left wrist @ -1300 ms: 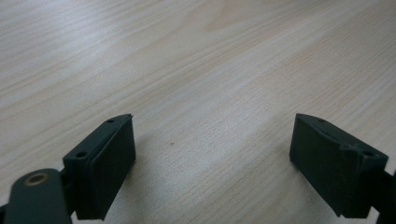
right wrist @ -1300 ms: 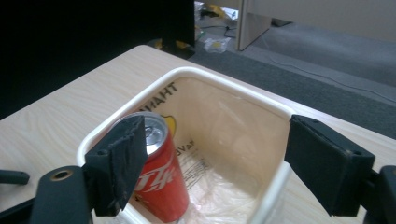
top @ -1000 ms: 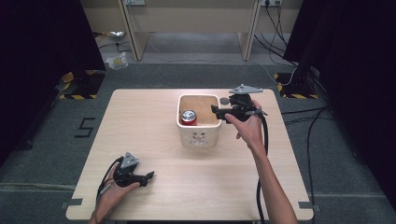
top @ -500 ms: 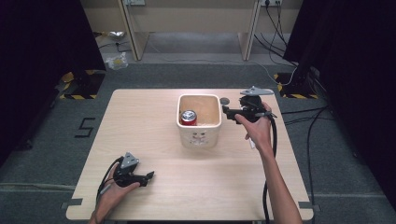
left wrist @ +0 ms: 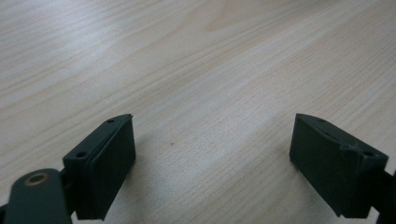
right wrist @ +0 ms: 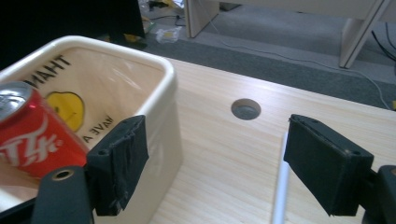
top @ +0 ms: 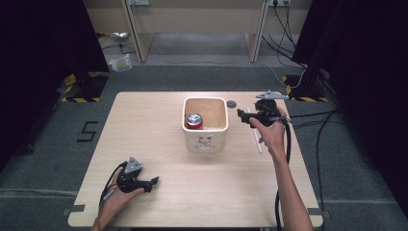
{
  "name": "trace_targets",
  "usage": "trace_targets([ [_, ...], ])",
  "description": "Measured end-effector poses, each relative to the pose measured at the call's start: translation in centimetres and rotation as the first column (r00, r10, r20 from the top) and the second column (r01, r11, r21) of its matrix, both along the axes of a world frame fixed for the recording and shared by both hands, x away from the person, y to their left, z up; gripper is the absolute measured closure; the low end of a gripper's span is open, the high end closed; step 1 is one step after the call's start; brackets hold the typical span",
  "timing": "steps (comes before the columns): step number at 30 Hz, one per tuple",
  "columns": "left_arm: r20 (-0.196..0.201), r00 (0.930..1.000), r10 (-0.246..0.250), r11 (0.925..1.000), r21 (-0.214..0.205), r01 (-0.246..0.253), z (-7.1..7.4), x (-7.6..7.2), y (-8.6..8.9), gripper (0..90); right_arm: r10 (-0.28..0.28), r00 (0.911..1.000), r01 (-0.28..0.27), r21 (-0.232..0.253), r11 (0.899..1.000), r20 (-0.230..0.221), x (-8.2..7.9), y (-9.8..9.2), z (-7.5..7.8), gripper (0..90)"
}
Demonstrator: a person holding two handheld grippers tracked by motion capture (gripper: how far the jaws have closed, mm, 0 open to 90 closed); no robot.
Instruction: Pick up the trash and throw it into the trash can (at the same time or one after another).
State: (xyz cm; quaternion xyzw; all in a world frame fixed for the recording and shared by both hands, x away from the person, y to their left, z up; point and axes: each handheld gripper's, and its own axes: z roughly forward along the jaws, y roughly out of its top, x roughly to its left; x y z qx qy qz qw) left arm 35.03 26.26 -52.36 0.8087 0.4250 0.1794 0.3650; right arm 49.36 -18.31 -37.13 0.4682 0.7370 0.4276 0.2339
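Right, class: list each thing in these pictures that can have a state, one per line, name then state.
Left gripper: open, empty, low over the table.
Right gripper: open, empty, beside the bin.
Red can: upright inside the bin.
Bin: upright, uncovered.
White stick: lying flat on the table.

A cream square bin (top: pixel 205 139) stands on the wooden table (top: pixel 159 120), with a red soda can (top: pixel 194 121) upright inside. Just right of the bin is the right gripper (top: pixel 246 115); a white stick (top: pixel 256 139) lies there. The left gripper (top: pixel 153 182) rests well apart from the bin, near the table's front-left edge.
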Motion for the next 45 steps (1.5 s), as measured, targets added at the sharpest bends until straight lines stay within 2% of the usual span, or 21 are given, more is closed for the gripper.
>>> trace_targets([
  [14,-0.001,1.0,0.001,1.0,0.001,-0.001,0.0,0.0,0.0,13.5,-0.066,0.9973,0.066,0.0,0.998,-0.034,1.0,-1.9,-2.0,22.9],
  [17,0.0,1.0,0.002,1.0,-0.003,-0.002,0.0,0.0,0.0,13.5,-0.07,0.9965,0.069,-0.023,0.997,-0.046,1.4,-2.1,-2.8,23.0],
  [24,-0.001,1.0,0.002,1.0,-0.001,-0.002,0.0,0.0,0.0,13.5,-0.081,0.9942,0.078,-0.043,0.996,-0.07,2.0,-2.2,-3.9,24.6],
  [36,0.0,1.0,0.002,1.0,-0.003,-0.002,0.0,0.0,0.0,13.5,-0.127,0.985,0.122,-0.047,0.991,-0.117,3.2,-3.4,-6.4,30.8],
  [39,-0.001,1.0,0.002,1.0,-0.001,-0.002,0.0,0.0,0.0,13.5,-0.145,0.9797,0.139,-0.055,0.989,-0.138,3.6,-3.8,-7.4,32.8],
  [45,-0.002,1.0,0.001,1.0,-0.001,-0.001,0.0,0.0,0.0,13.5,-0.164,0.9748,0.154,-0.073,0.985,-0.151,4.0,-4.1,-8.5,34.7],
])
